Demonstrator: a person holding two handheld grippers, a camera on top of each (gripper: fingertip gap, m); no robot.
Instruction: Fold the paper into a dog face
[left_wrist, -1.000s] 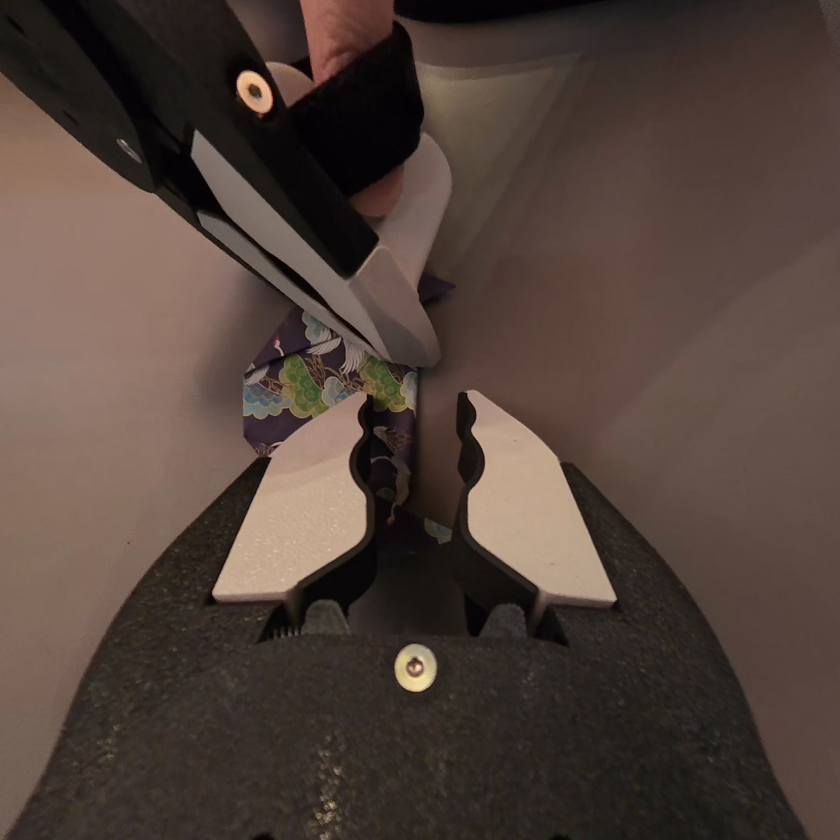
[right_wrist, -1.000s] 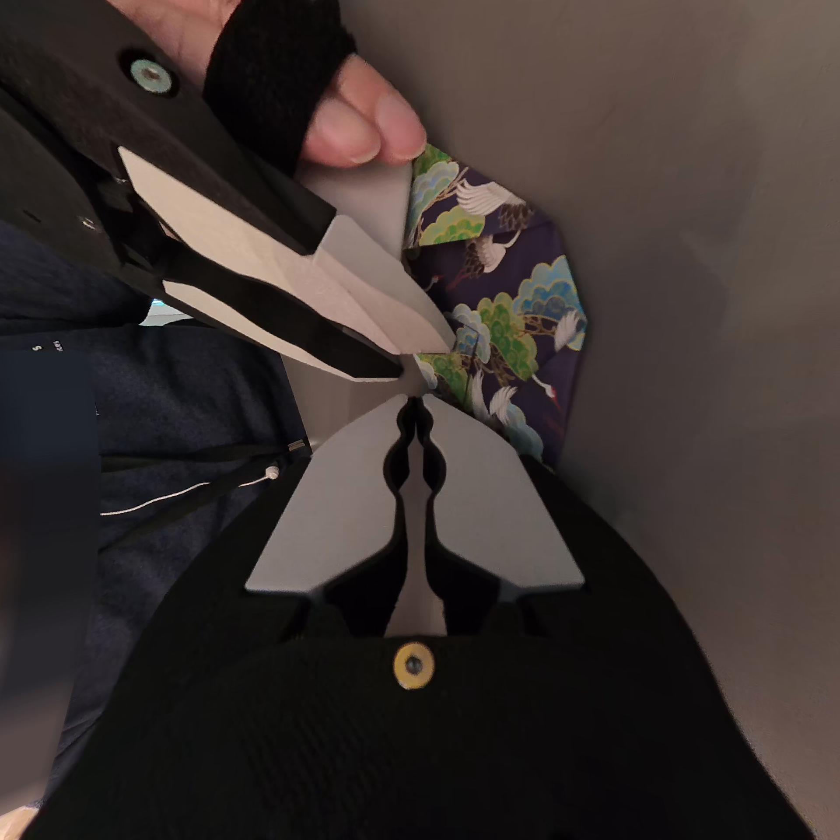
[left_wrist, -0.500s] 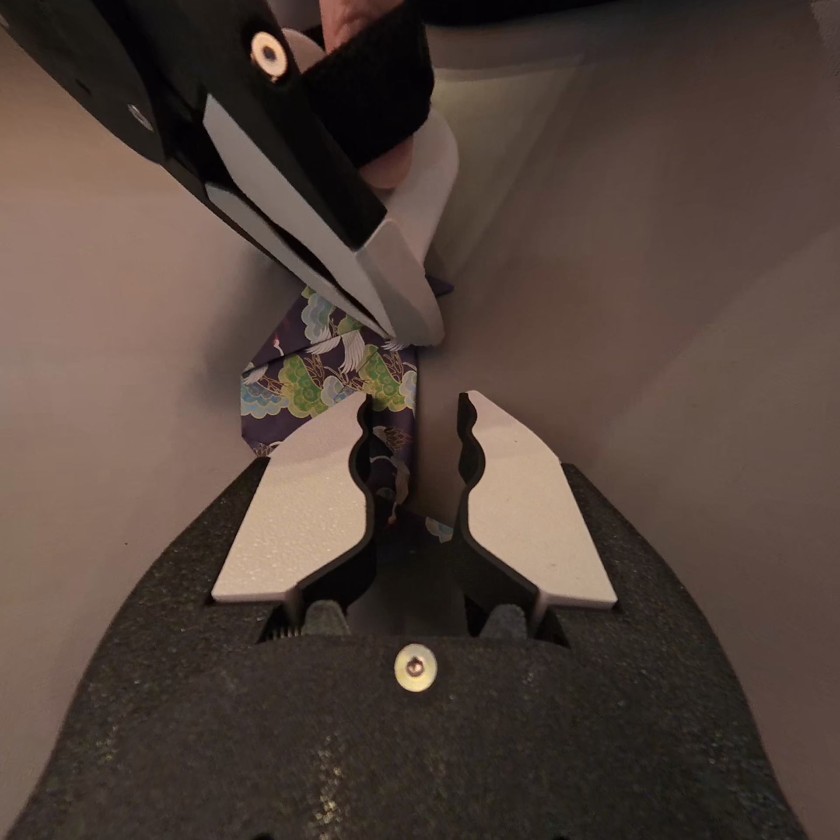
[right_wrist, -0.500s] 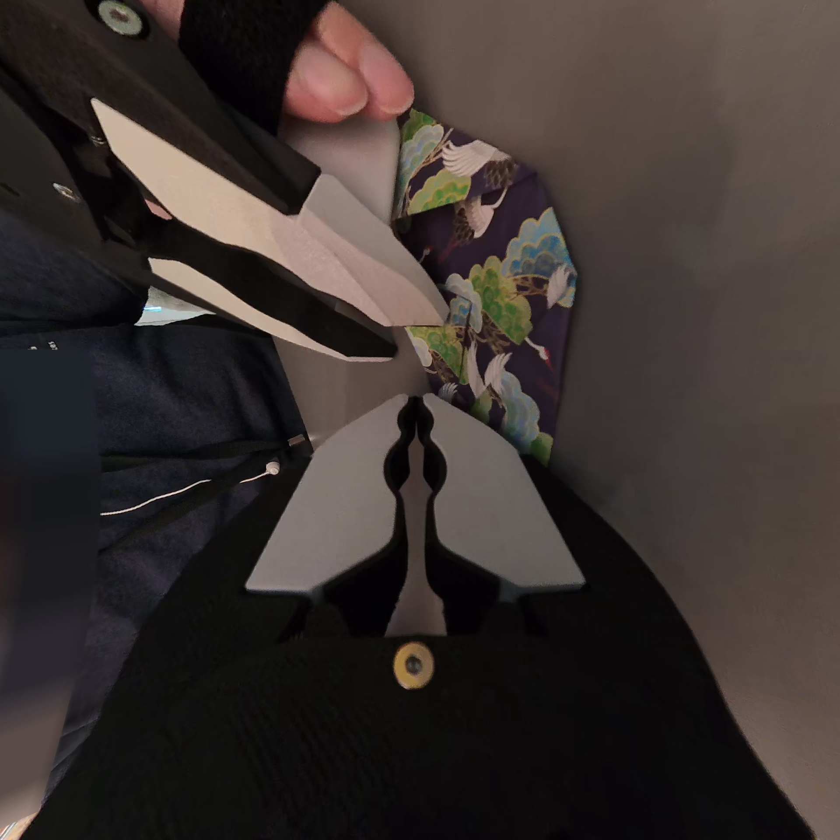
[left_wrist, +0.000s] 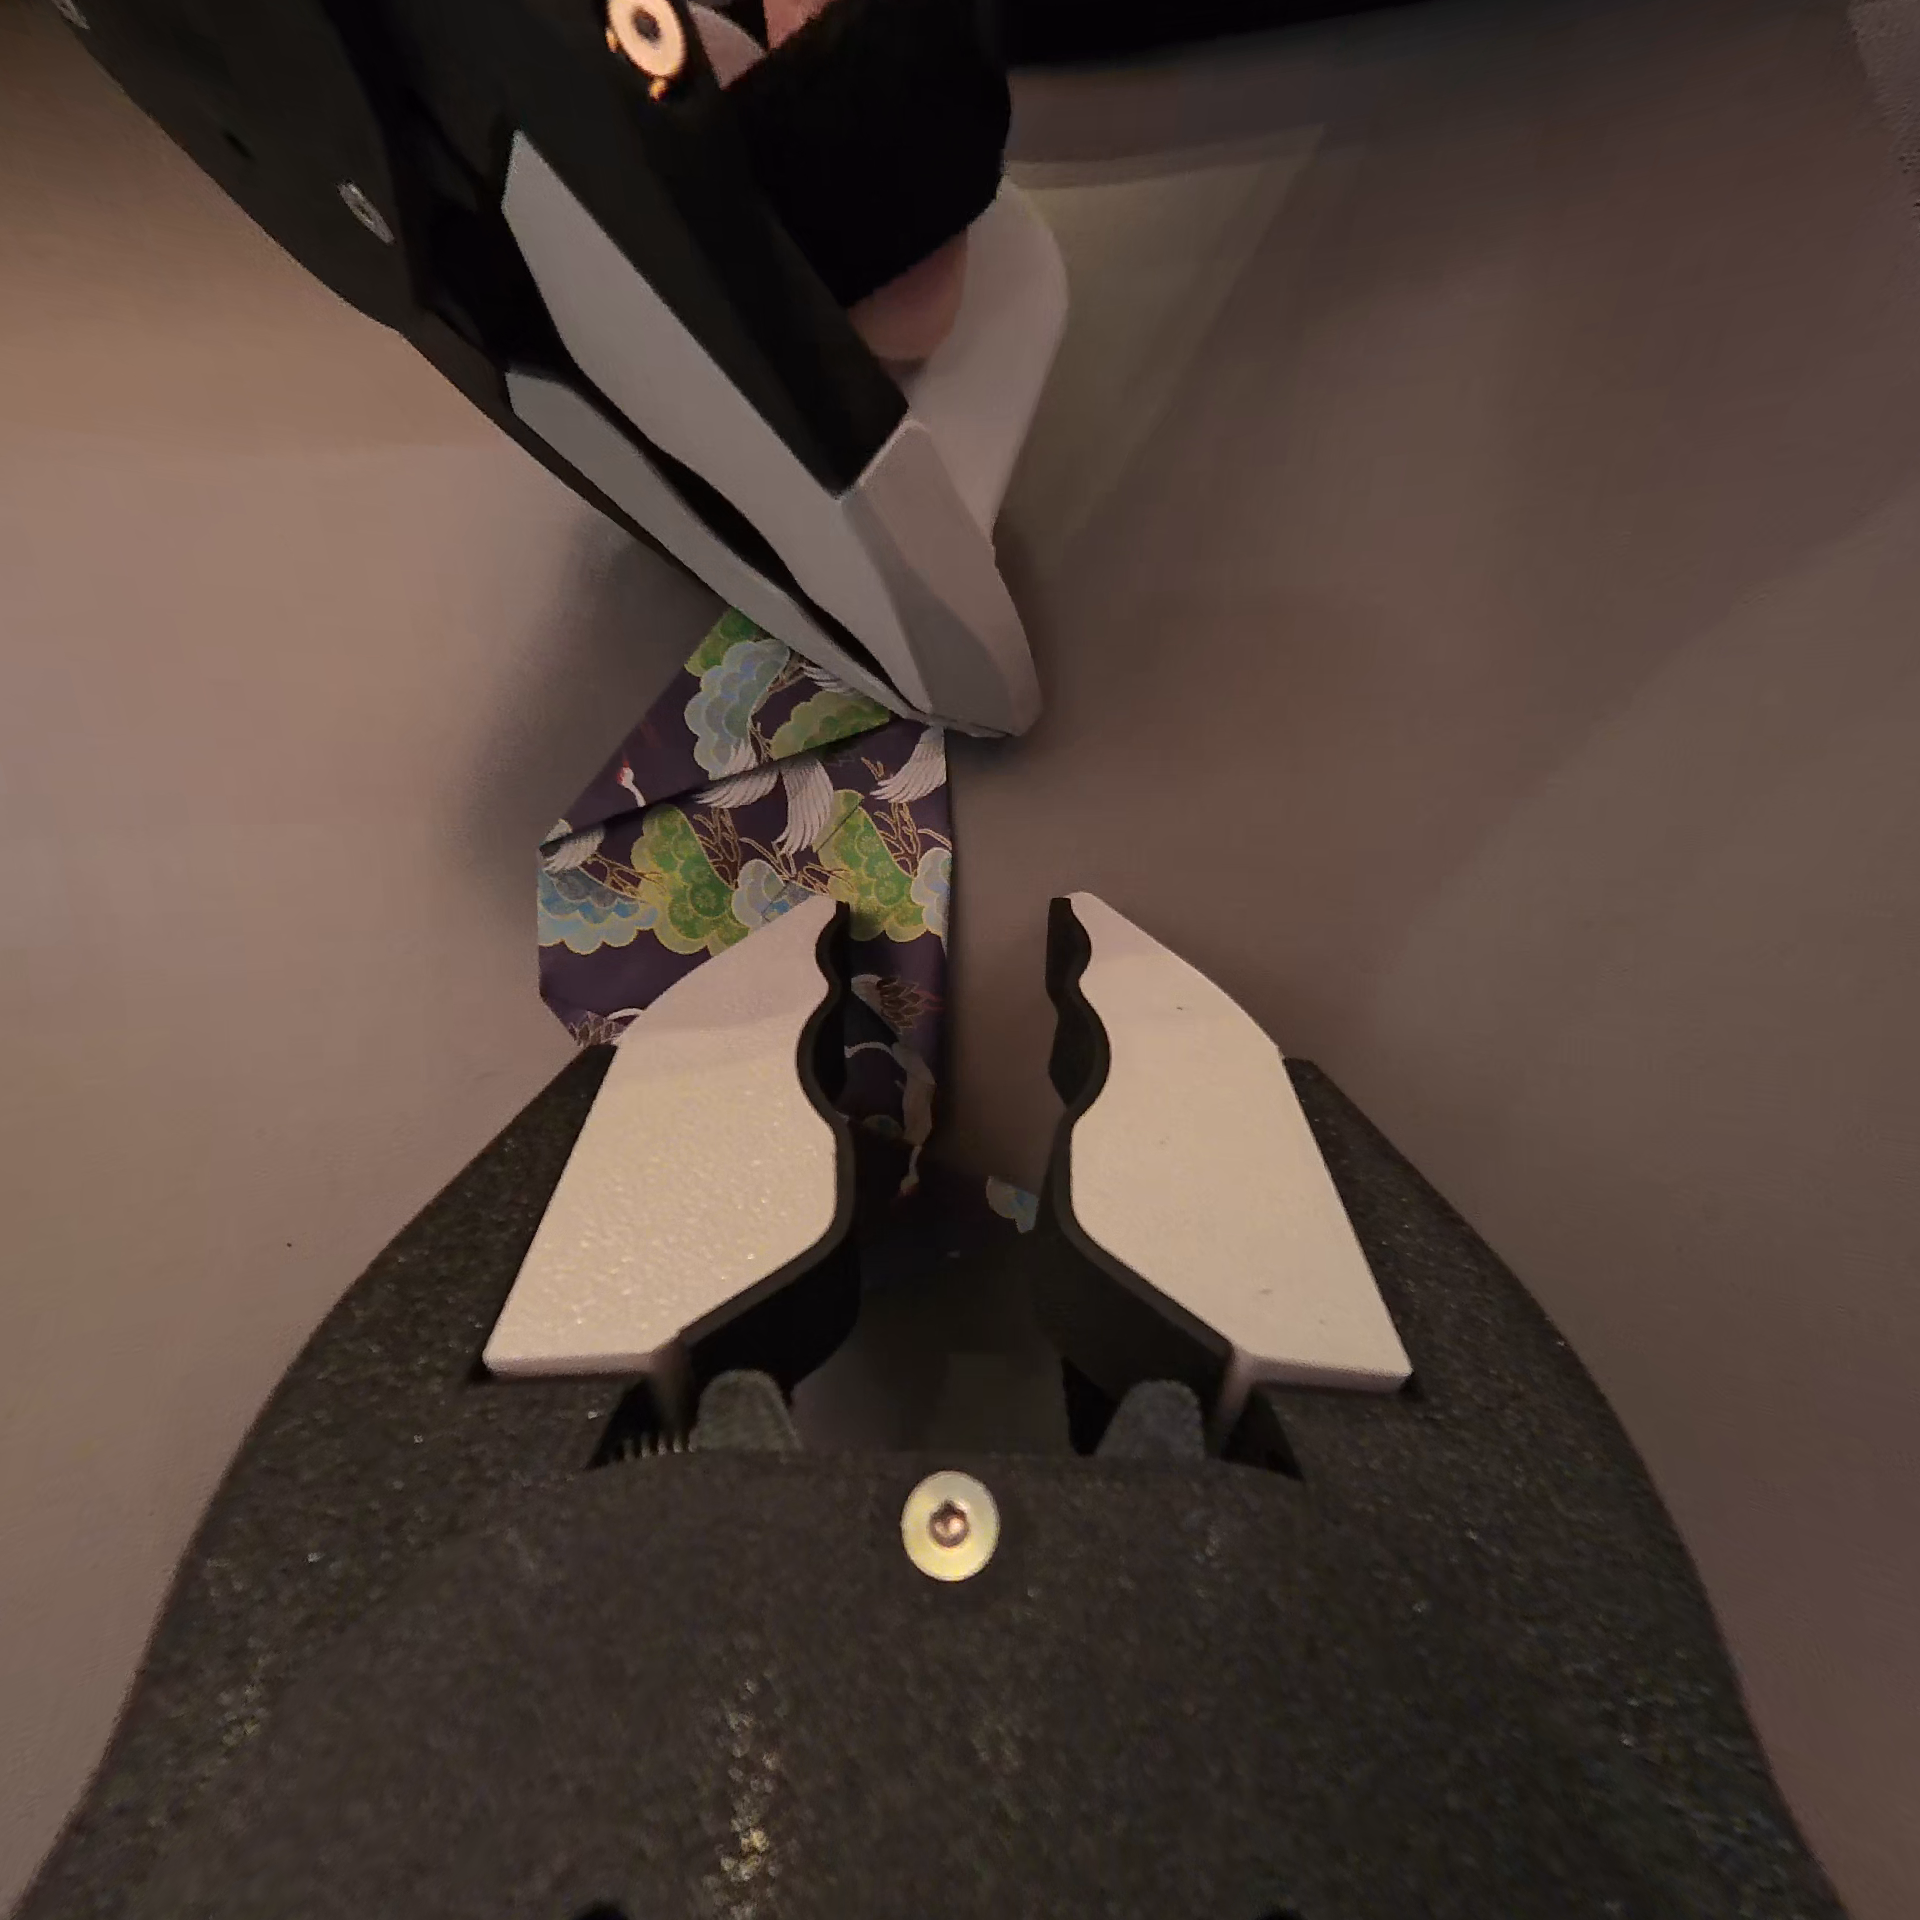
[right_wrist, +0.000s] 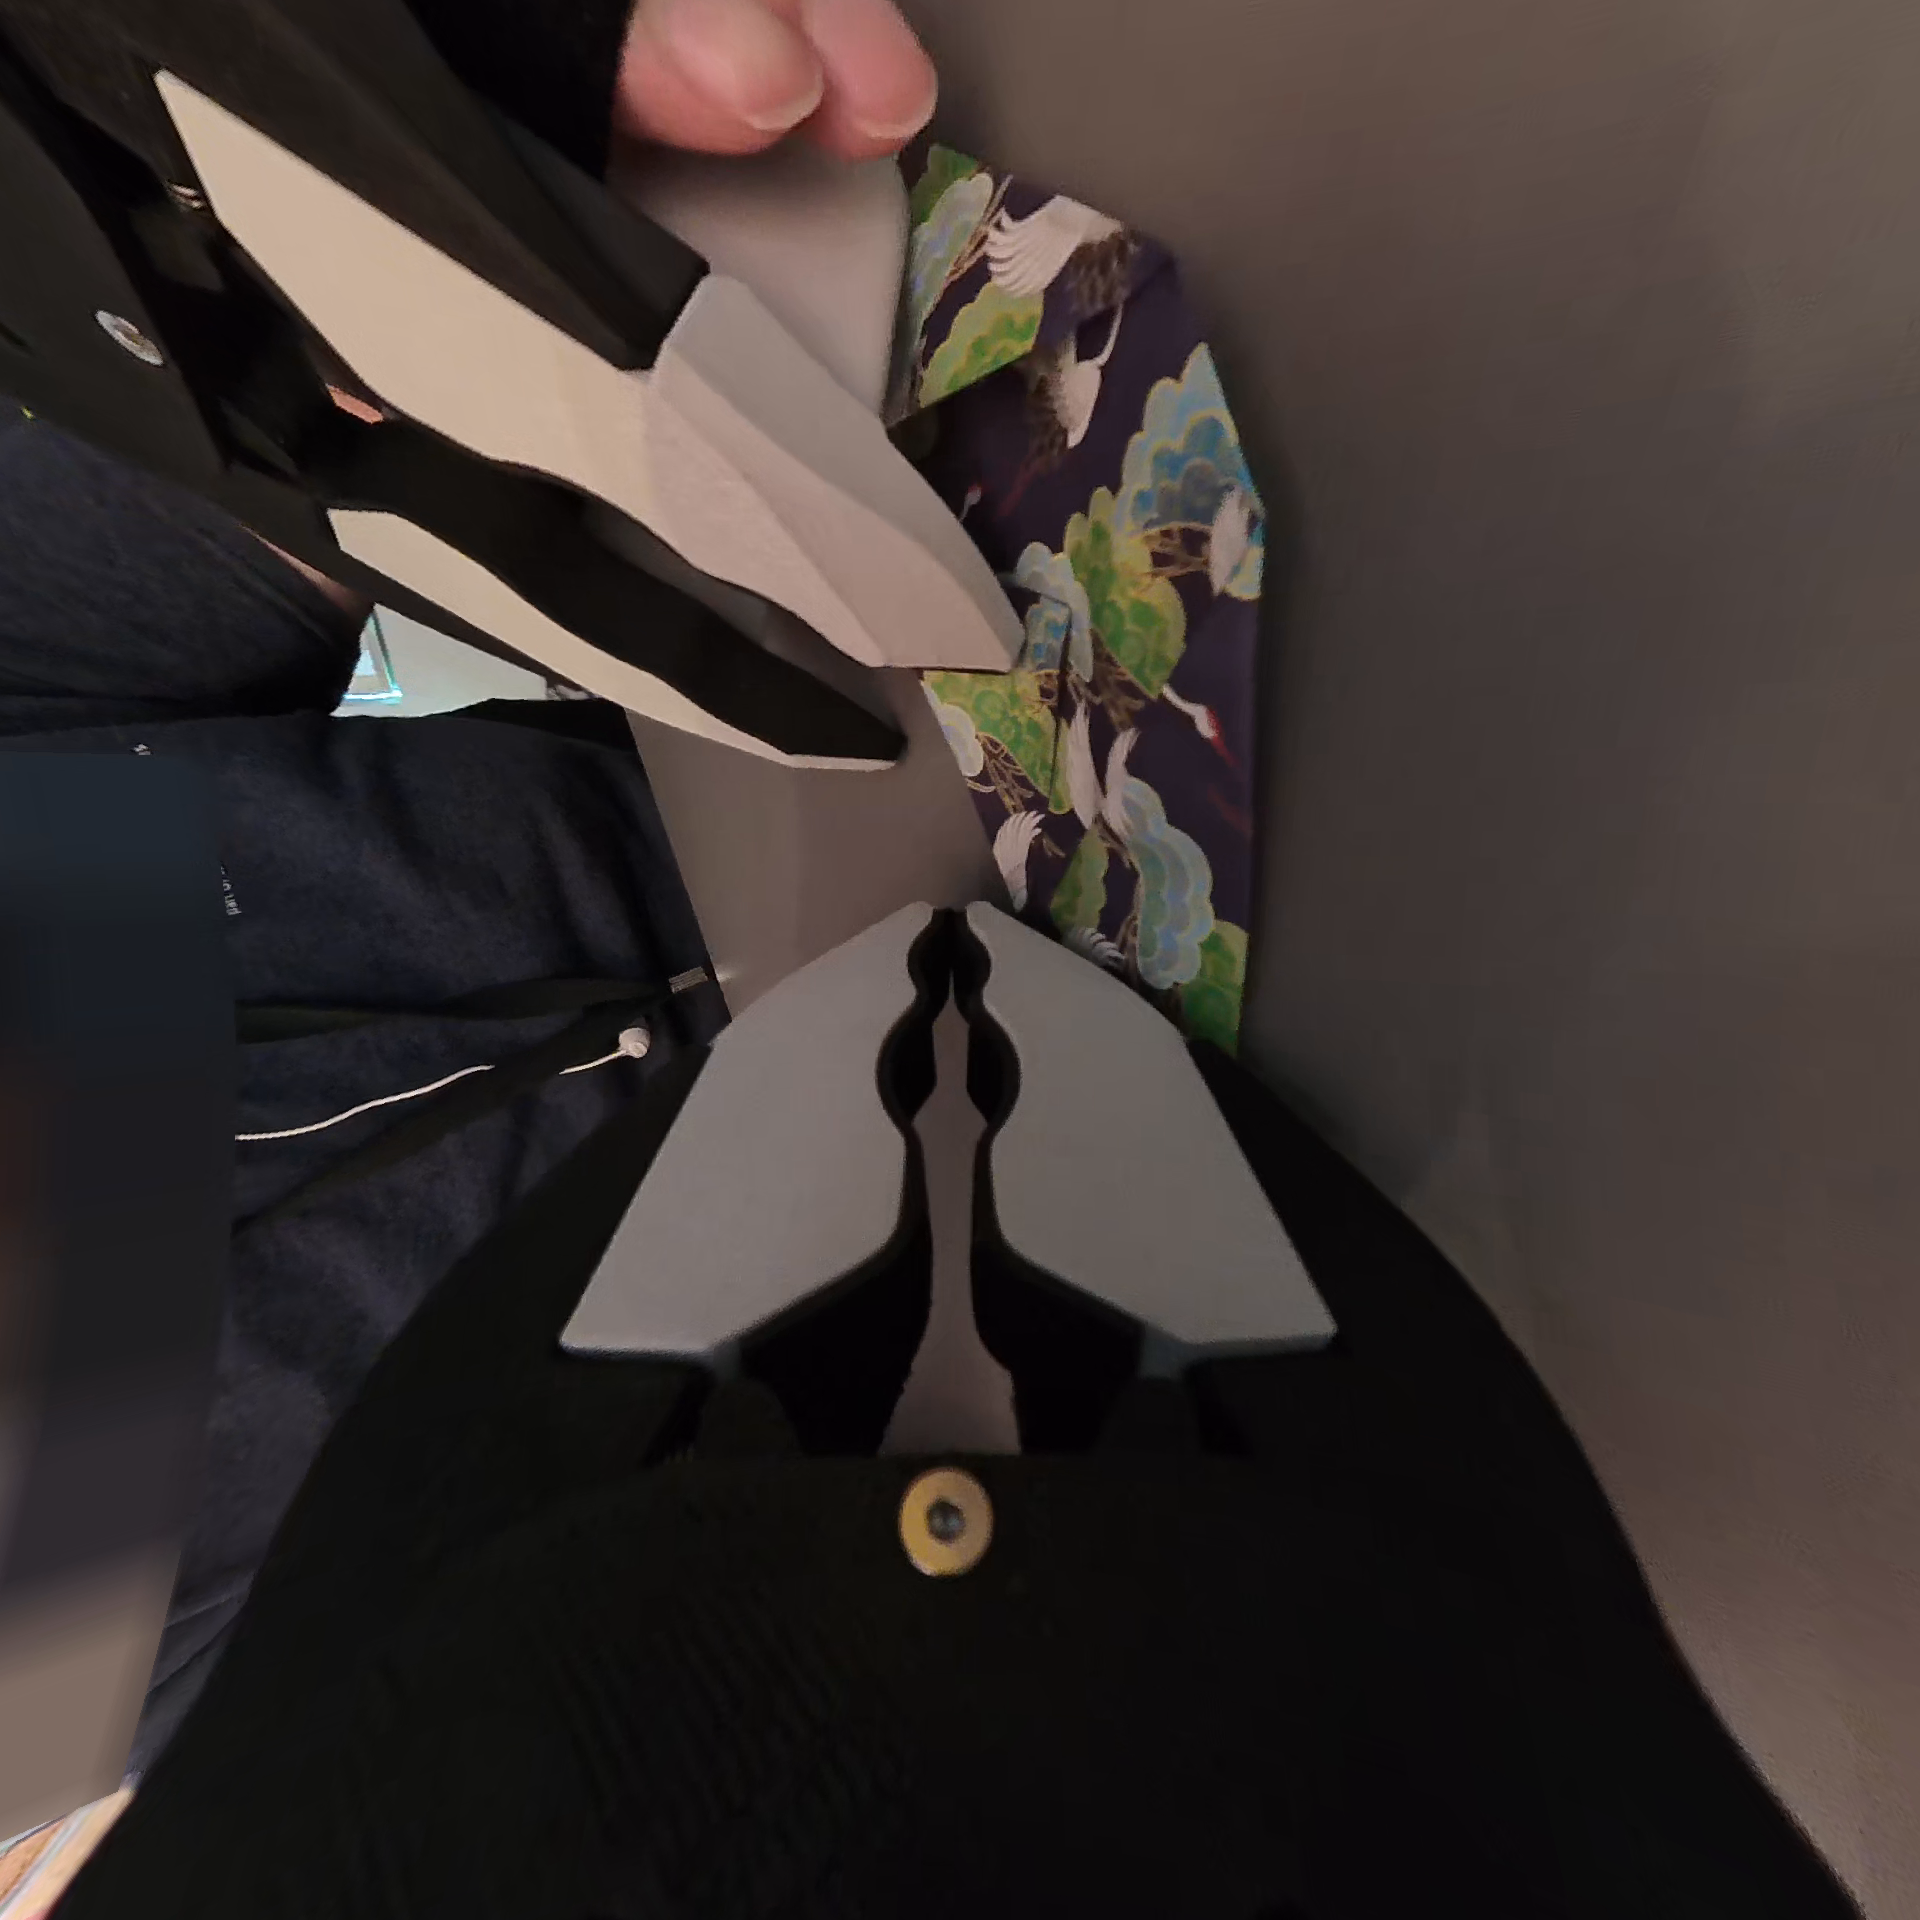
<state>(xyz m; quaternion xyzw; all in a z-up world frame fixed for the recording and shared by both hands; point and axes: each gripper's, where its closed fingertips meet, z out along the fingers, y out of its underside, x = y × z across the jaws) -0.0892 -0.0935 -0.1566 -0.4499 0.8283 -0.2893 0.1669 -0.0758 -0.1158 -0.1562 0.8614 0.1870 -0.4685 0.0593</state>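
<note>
The folded paper (left_wrist: 748, 862) is dark purple with green clouds and white cranes, and lies flat on the grey table (left_wrist: 1455, 727). My left gripper (left_wrist: 945, 914) is open and low over the paper's near part, with the paper's right edge between its fingers. My right gripper (left_wrist: 977, 717) comes in from the upper left, shut, its tip at the paper's far right corner. In the right wrist view, the right gripper (right_wrist: 948, 912) is shut with nothing between its jaws, beside the paper (right_wrist: 1143, 582). The open left gripper (right_wrist: 951, 707) is over the paper's left edge.
A person's fingers (right_wrist: 769, 73) hold the left gripper at the top of the right wrist view. A dark blue garment (right_wrist: 416, 883) fills that view's left side, past the table edge. Bare grey table (right_wrist: 1558, 727) lies to the right of the paper. My left and right fingertips are right by each other.
The right gripper has drawn back along the paper toward its far corner, still shut, and more of the pattern shows. The left gripper has held its place, open.
</note>
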